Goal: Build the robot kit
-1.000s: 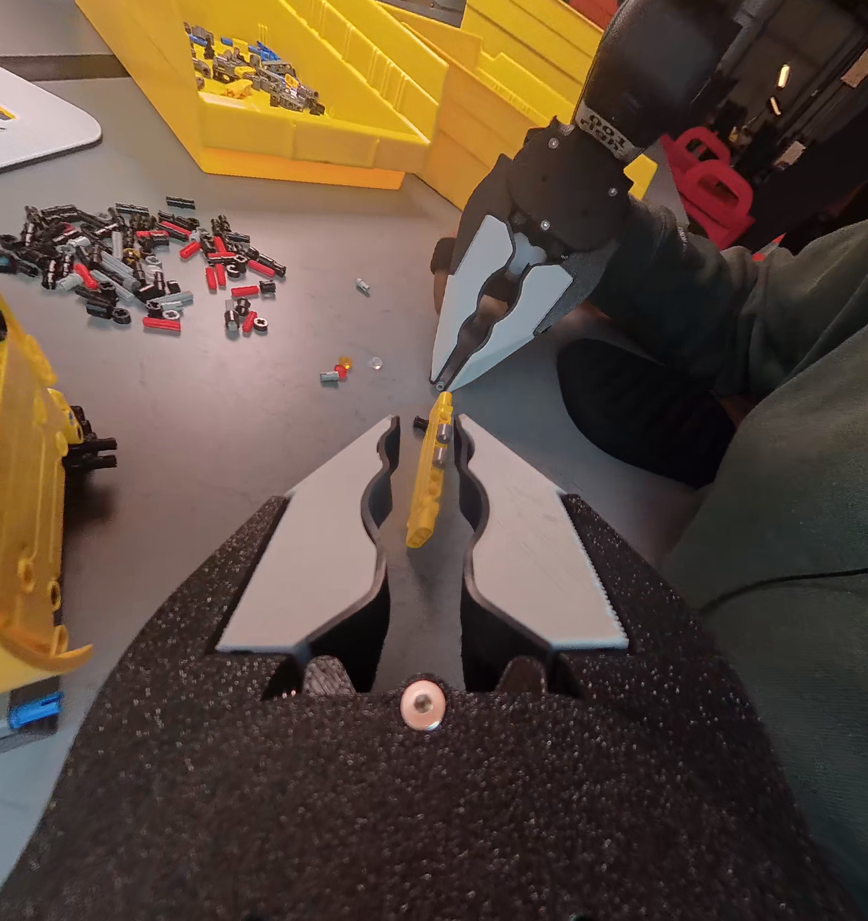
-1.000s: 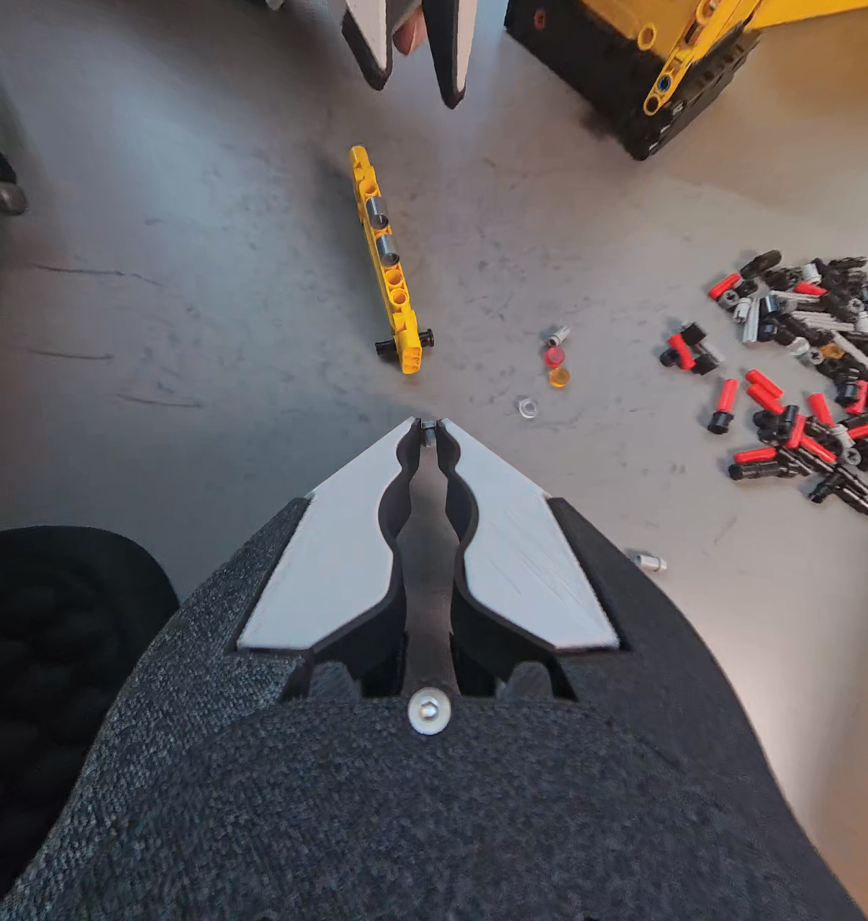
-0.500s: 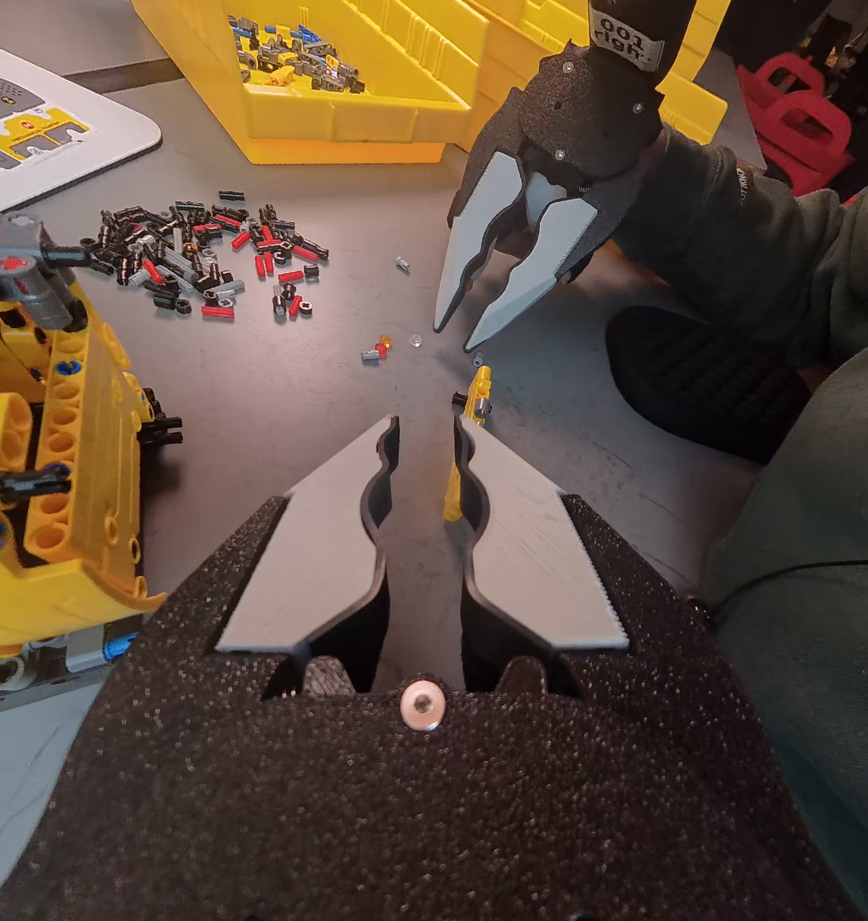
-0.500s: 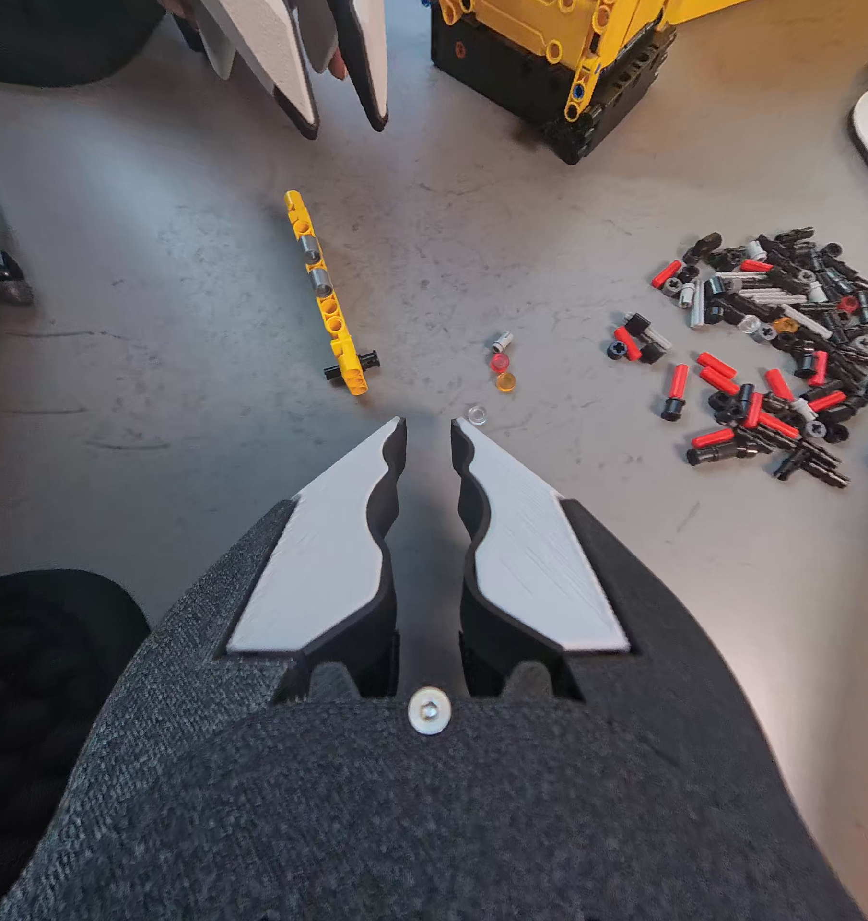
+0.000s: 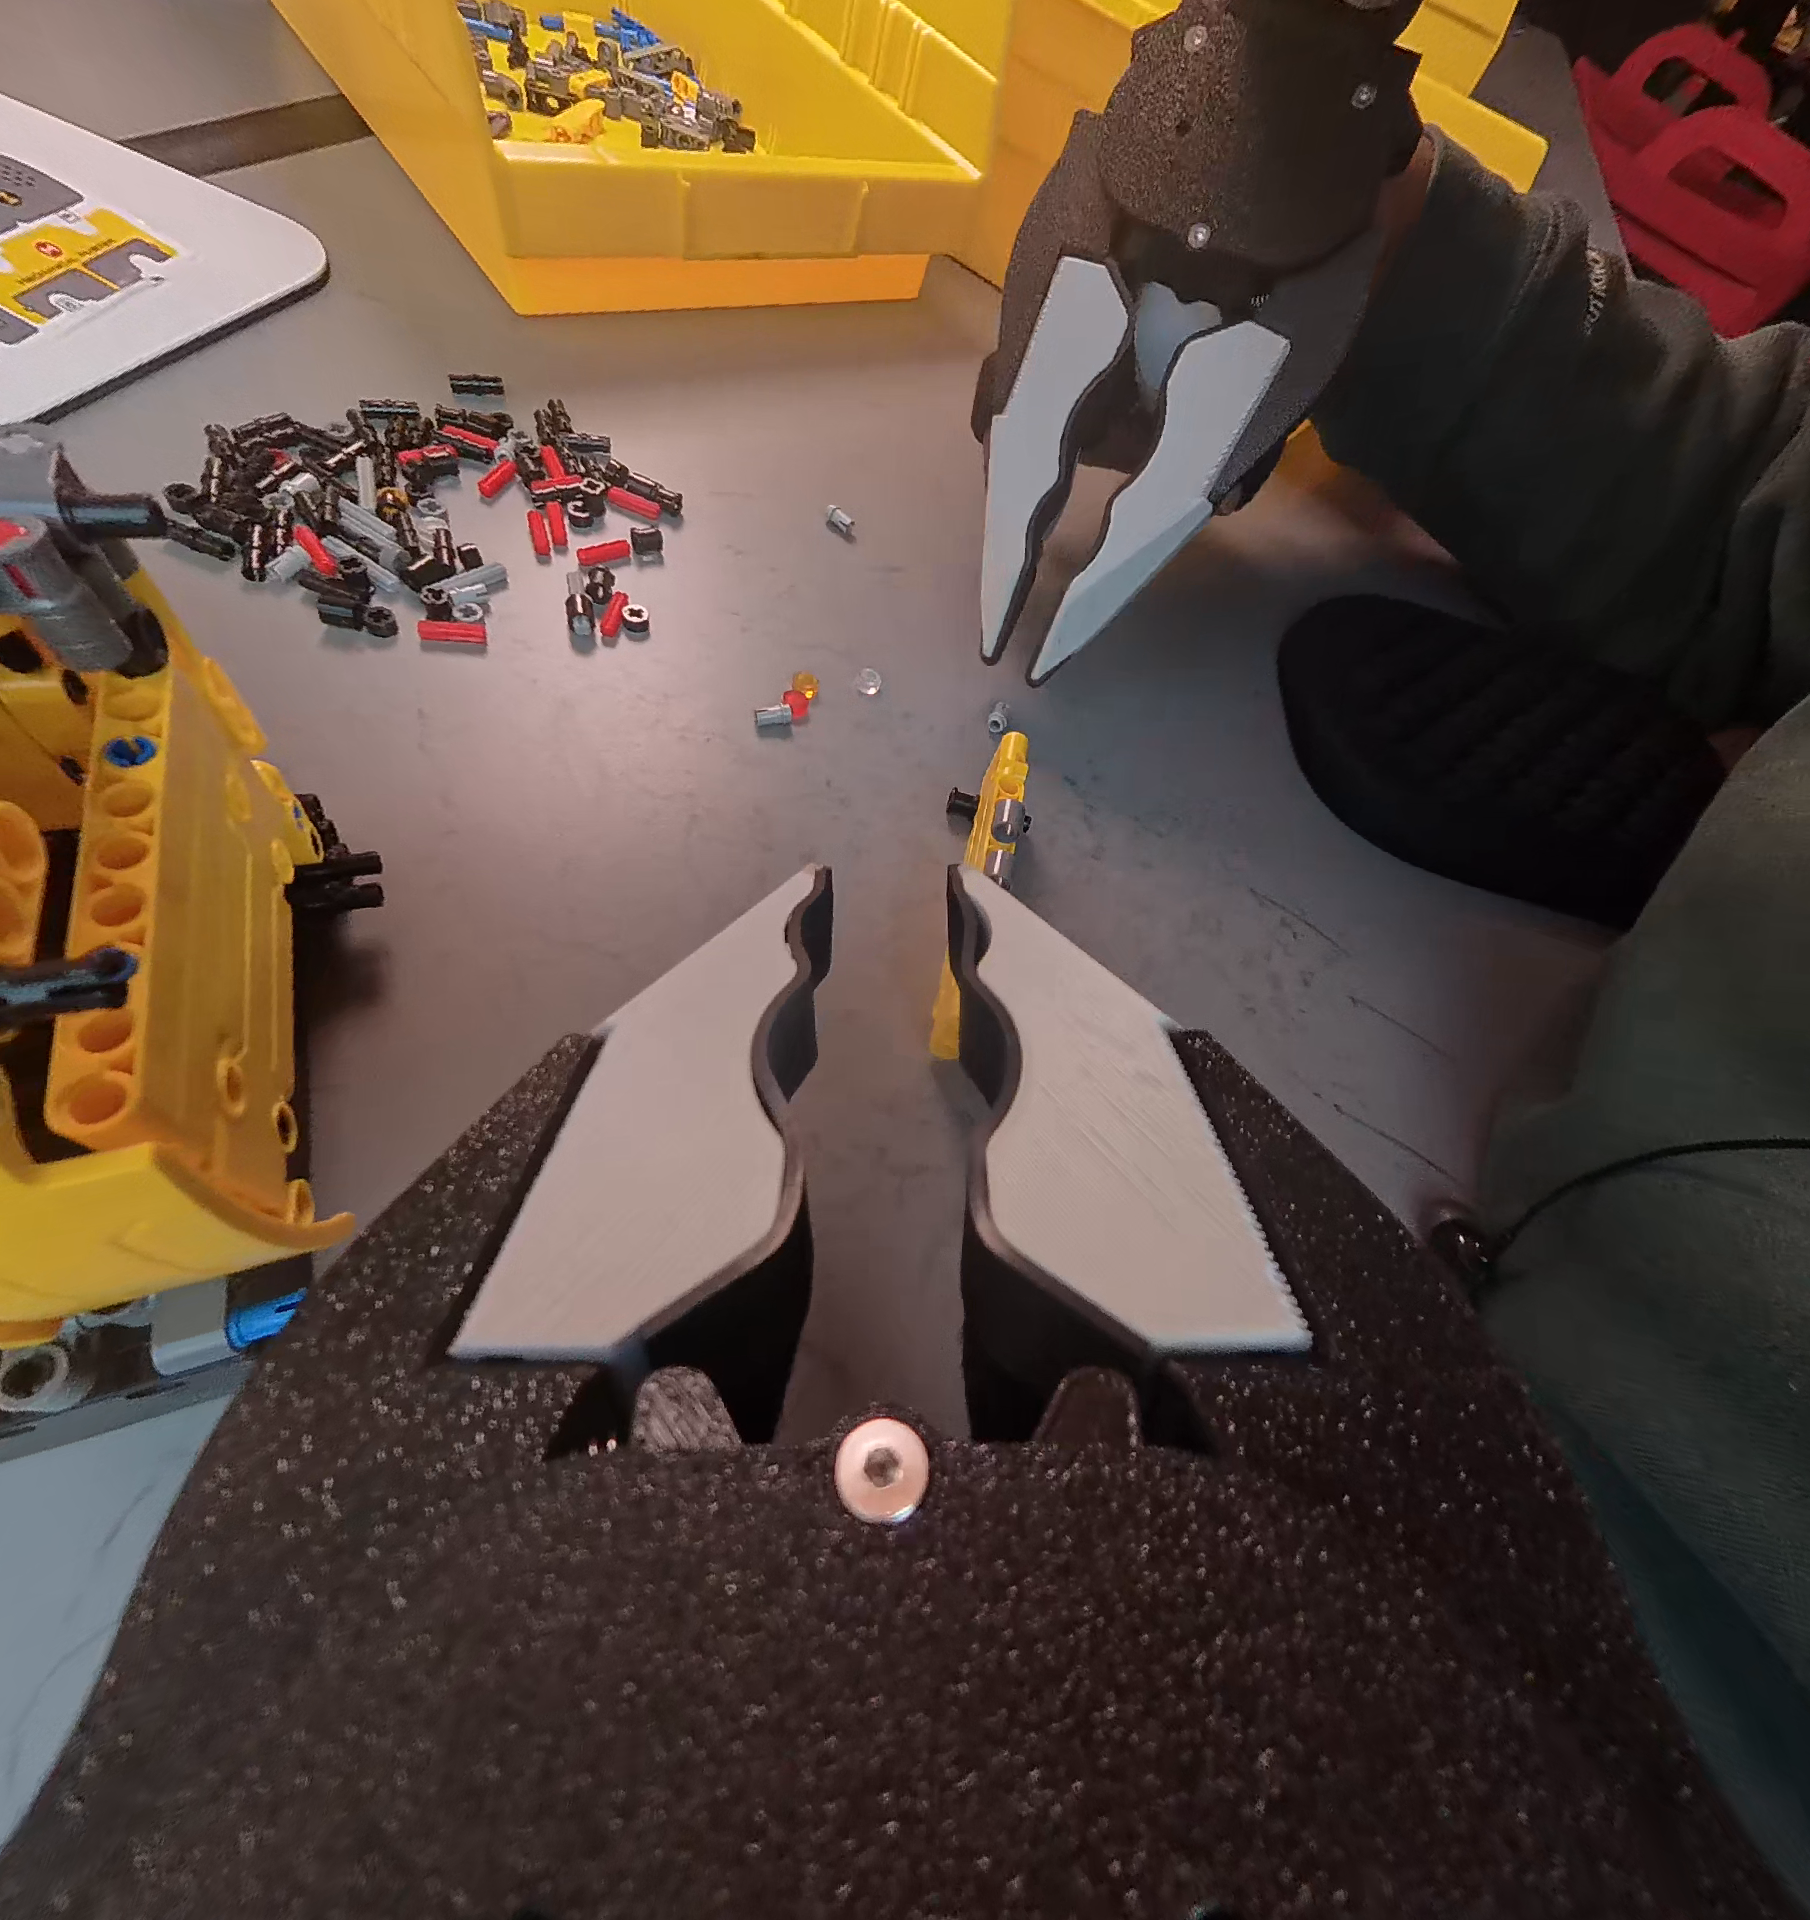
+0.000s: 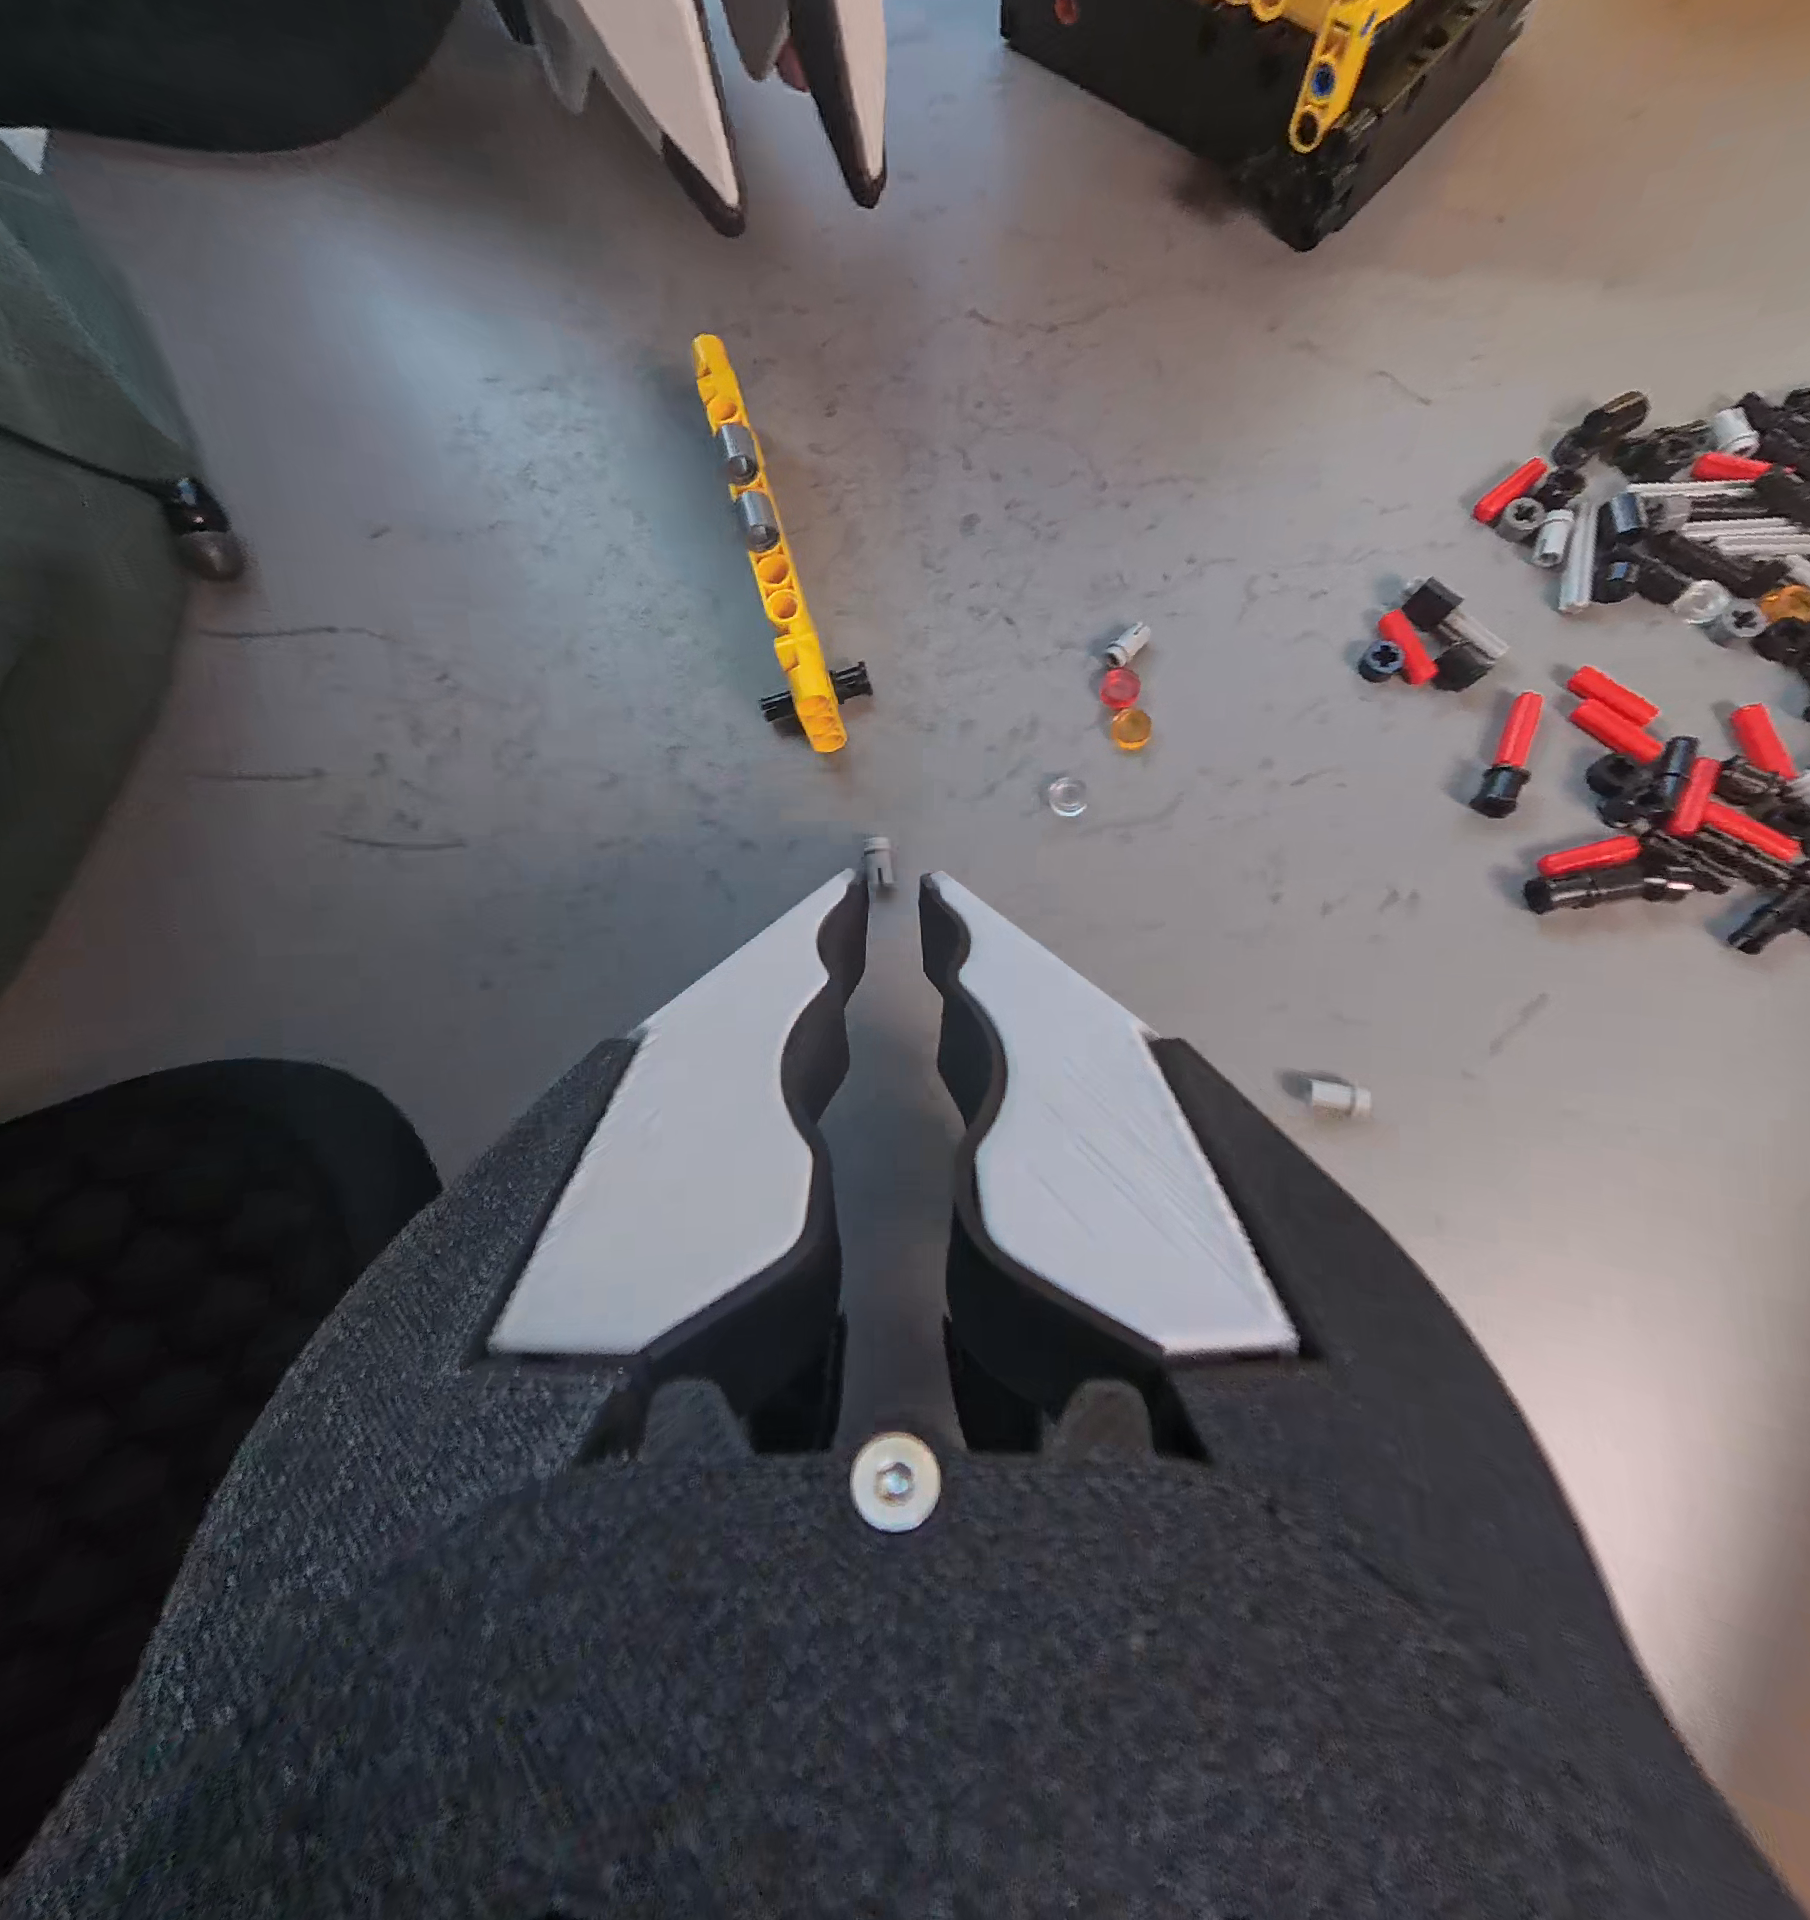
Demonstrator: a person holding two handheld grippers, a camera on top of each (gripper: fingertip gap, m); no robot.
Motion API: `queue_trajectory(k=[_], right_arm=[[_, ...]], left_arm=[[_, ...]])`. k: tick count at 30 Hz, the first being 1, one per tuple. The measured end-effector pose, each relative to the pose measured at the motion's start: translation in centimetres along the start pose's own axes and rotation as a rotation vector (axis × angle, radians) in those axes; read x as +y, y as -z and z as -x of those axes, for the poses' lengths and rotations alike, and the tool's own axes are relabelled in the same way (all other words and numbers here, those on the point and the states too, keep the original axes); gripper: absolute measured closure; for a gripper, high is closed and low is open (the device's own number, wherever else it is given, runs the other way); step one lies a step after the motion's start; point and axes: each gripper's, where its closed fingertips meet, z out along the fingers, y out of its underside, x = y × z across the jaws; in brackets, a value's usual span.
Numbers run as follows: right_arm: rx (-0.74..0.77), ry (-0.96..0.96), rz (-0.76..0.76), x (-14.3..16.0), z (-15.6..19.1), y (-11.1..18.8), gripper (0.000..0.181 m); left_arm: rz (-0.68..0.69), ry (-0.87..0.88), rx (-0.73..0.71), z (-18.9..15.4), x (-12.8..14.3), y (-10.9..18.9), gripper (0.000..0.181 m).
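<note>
Fingers [image 5: 672,1101] apart, yellow beam [image 6: 769,540] lengthwise between grippers

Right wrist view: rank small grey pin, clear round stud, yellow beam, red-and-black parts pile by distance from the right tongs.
1. small grey pin: just off the tips of the right tongs, slightly left.
2. clear round stud: ahead, right.
3. yellow beam: ahead, left, near end closest.
4. red-and-black parts pile: far right.

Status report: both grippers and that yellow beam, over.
Left gripper open, empty. Right gripper open, grey pin at its tips. Yellow beam flat on table, untouched.
</note>
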Motion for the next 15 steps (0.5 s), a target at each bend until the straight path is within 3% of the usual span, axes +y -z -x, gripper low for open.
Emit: queue_trajectory(k=[10, 15], right_arm=[[0.004, 0.054, 0.023, 0.1, 0.8, -1.4, 0.177], [0.053, 0.185, -0.193, -5.9, 2.7, 0.6, 0.178]], left_arm=[[-0.009, 0.005, 0.024, -0.5, -0.2, 0.0, 0.16], [-0.108, 0.114, 0.2, -3.6, -2.4, -0.1, 0.162]])
